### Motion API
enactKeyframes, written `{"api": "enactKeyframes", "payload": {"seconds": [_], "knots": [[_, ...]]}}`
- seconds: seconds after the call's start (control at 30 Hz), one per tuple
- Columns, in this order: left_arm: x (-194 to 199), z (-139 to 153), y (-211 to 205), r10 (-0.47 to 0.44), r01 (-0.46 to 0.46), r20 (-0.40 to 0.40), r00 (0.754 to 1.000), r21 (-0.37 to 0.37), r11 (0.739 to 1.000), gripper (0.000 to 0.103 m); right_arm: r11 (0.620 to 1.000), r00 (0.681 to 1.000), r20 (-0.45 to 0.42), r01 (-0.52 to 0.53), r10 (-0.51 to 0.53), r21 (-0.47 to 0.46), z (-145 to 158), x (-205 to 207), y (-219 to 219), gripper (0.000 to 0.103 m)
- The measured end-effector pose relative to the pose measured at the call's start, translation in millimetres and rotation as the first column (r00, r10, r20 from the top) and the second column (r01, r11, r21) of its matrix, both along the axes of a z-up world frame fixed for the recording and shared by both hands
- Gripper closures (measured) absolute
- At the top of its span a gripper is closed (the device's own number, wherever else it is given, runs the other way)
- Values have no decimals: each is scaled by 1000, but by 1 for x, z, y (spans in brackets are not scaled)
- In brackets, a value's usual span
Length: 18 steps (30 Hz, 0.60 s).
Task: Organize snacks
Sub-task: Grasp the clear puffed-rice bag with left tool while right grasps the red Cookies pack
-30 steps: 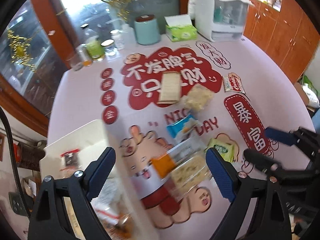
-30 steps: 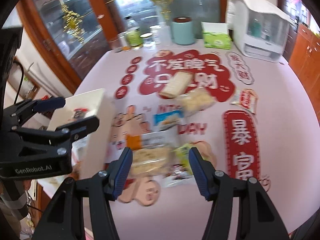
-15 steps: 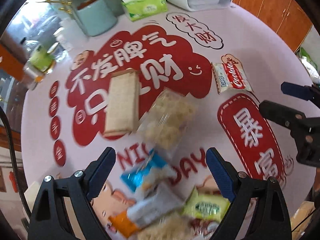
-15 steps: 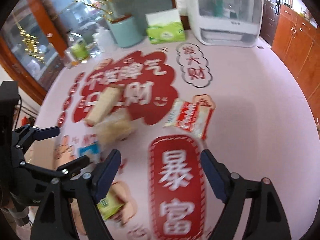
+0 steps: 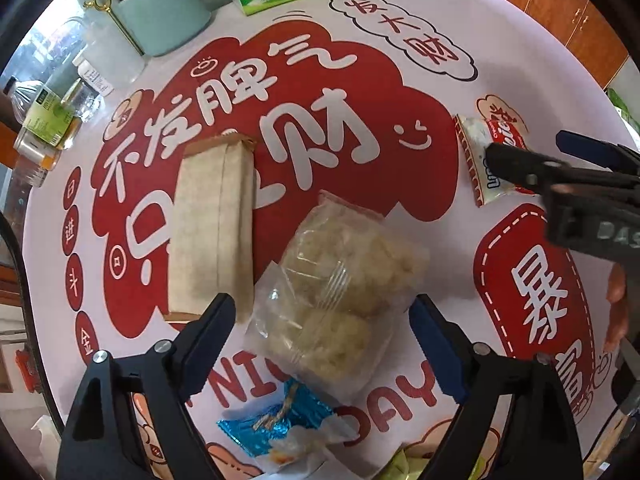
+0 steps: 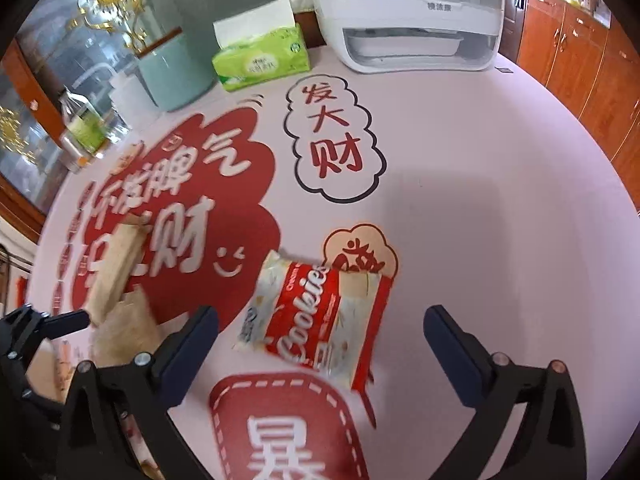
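1. The pink tablecloth (image 5: 400, 20), printed with red shapes and Chinese characters, is carrying all the snacks.
2. The left gripper (image 5: 320, 344) is hanging wide open and empty, its fingers straddling the clear bag of pale puffed snacks (image 5: 344, 296).
3. The right gripper (image 6: 320, 344) is spreading wide, empty, around the red cookies packet (image 6: 316, 316).
4. The tan wrapped bar (image 5: 214, 224) is lying just beside the clear bag.
5. The blue foil packet (image 5: 276, 424) is resting nearest the left camera.

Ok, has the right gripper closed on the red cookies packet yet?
No, the right gripper is open, its fingers on either side of the cookies packet lying on the table.
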<state>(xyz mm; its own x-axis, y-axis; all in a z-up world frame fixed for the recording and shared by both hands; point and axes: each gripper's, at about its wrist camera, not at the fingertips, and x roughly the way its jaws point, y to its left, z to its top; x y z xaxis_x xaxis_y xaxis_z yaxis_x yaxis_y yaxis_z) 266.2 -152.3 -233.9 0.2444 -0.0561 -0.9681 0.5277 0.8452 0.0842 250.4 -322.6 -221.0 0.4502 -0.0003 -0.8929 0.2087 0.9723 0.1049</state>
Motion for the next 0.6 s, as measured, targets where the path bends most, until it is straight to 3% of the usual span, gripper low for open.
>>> {"api": "enactKeyframes", "payload": {"seconds": [0.17,0.27,0.33,0.37,0.4,0.47,0.6], "knots": [[3,-7,-2,4,-5,-18,1000,-23,1000,31,999,999,-47,-1,-1,-44,-17,5,11,0],[5,-7,-1,20,-22,-45,999,-61,998,46,996,999,-49,-7,2,-93,-19,3,18,1],[4,-5,-2,26,-28,-36,999,-61,998,56,992,999,-33,-11,7,-122,-17,2,20,12],[3,-5,-2,24,-26,-27,999,-59,998,56,992,1000,-20,-12,10,-124,-14,1,21,28],[2,-4,-2,25,-26,-19,1000,-60,998,57,993,1000,-22,-13,10,-117,-13,1,21,37],[-1,-3,-1,34,-35,-13,999,-62,997,58,994,1000,-24,-9,6,-106,-11,1,19,47],[-10,1,3,52,-53,-12,999,-75,996,59,996,999,-30,-14,12,-83,-10,-5,18,49]]}}
